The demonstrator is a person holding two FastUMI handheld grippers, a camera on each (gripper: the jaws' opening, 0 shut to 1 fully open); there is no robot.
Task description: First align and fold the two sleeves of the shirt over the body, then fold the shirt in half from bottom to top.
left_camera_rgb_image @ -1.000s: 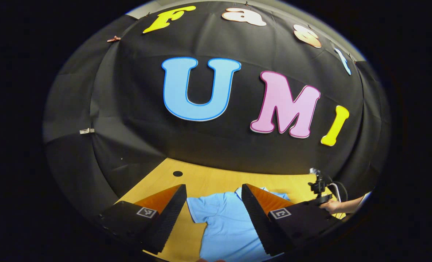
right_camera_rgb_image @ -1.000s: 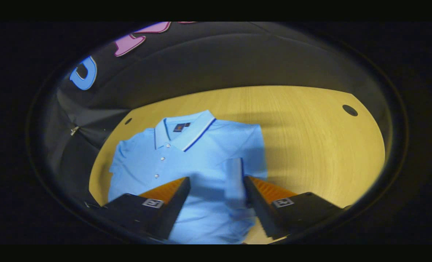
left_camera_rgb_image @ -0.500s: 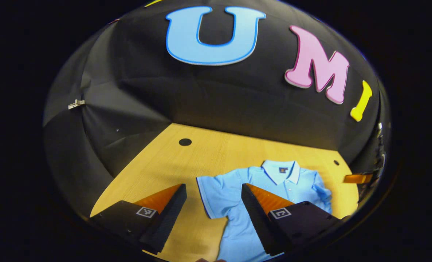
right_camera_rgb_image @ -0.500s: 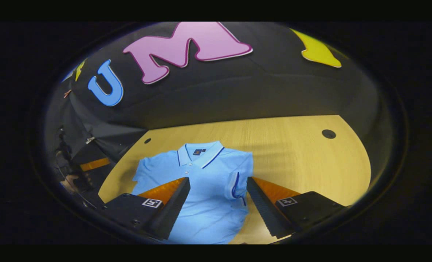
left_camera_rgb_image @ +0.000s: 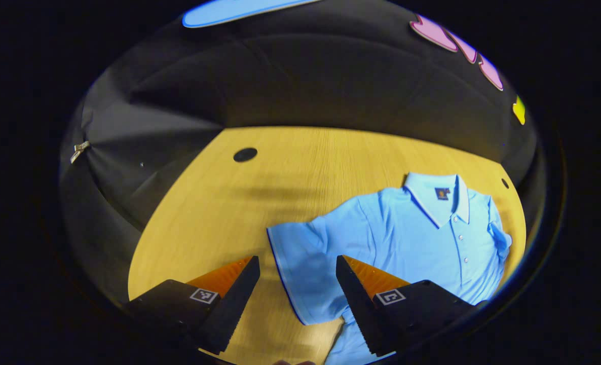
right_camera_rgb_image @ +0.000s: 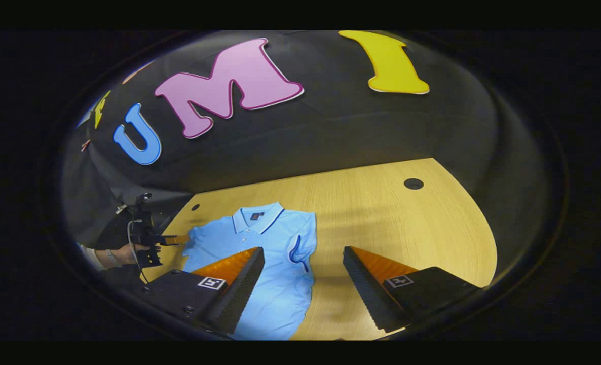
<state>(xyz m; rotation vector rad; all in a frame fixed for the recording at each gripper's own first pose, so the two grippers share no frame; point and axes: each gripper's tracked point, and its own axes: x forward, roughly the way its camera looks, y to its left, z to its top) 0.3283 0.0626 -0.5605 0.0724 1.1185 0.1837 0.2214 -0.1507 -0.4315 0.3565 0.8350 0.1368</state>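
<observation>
A light blue polo shirt [left_camera_rgb_image: 412, 238] lies face up on the wooden table [left_camera_rgb_image: 214, 218], collar [left_camera_rgb_image: 435, 195] toward the far wall. One short sleeve [left_camera_rgb_image: 300, 274] is spread flat on the wood. My left gripper [left_camera_rgb_image: 297, 259] hovers open just above that sleeve, fingers either side of it. In the right gripper view the shirt [right_camera_rgb_image: 270, 289] shows its other sleeve [right_camera_rgb_image: 298, 248] folded over the body. My right gripper [right_camera_rgb_image: 304, 250] is open above that shirt edge, holding nothing. A hand [right_camera_rgb_image: 123, 253] holds the left gripper [right_camera_rgb_image: 171, 238] at the shirt's far side.
Round cable holes sit in the table near the back, one at the left [left_camera_rgb_image: 245, 154] and one at the right [right_camera_rgb_image: 413, 183]. Black cloth walls close the table in behind and at the sides. Bare wood [right_camera_rgb_image: 407, 228] stretches right of the shirt.
The left gripper has tipped down and moved in over the spread sleeve. The right gripper has drawn back and to the right, away from the folded sleeve.
</observation>
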